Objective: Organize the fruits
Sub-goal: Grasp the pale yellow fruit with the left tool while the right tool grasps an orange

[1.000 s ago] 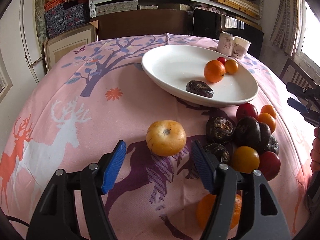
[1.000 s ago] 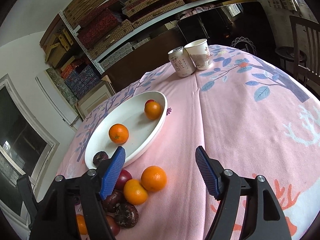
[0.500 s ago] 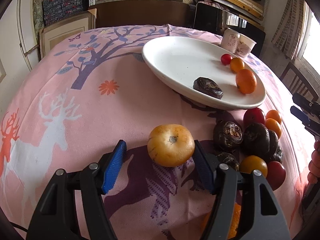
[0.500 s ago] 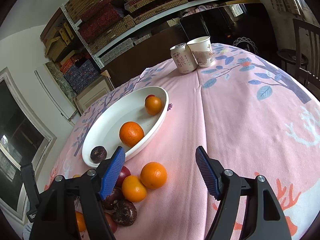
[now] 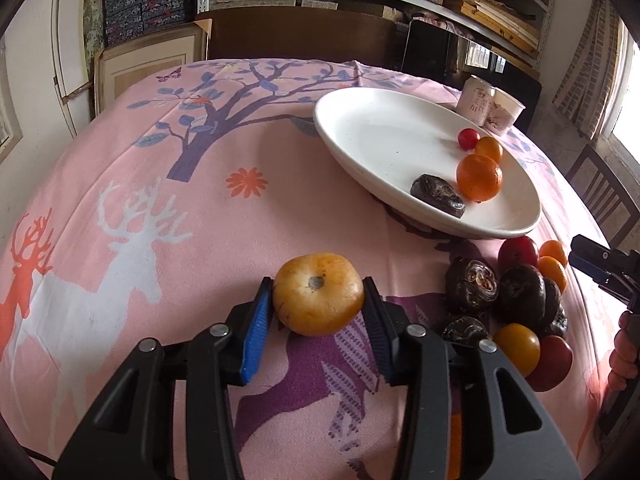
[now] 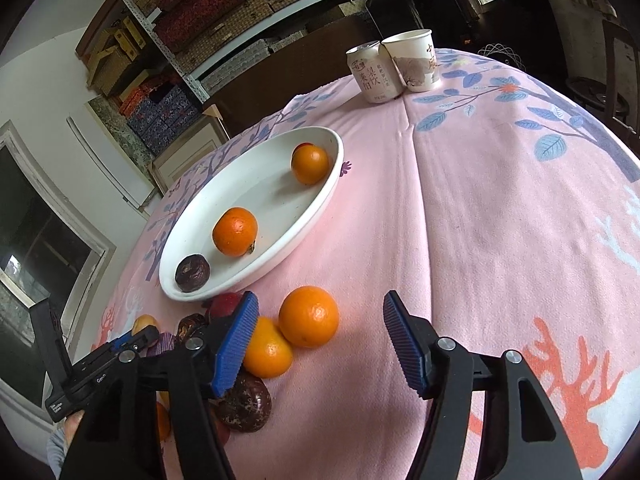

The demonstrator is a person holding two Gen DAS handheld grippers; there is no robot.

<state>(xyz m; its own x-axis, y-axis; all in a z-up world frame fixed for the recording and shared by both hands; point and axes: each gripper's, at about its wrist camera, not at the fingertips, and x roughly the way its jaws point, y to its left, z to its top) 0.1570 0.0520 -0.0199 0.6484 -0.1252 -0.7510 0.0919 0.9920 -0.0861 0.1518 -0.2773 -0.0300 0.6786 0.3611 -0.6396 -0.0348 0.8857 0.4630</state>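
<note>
A yellow-orange persimmon (image 5: 318,304) sits on the pink tablecloth. My left gripper (image 5: 318,284) is closing on it, and both blue pads touch its sides. To its right lies a pile of fruits (image 5: 520,300): dark, red and orange ones. The white oval plate (image 5: 380,136) holds a large orange (image 5: 478,178), a dark fruit (image 5: 438,200), a small orange and a red fruit. My right gripper (image 6: 320,300) hovers over the pile with its jaws closing. An orange (image 6: 308,316) lies between its fingers, untouched.
A drink can (image 6: 374,74) and a paper cup (image 6: 414,60) stand at the table's far side. A chair (image 5: 600,196) is beyond the right edge, shelves with boxes behind. A person's hand (image 5: 624,344) shows at the right border.
The left jaws have closed in around the persimmon until the pads touch it. The right jaws have narrowed. In the plate the large orange has rolled to beside the dark fruit.
</note>
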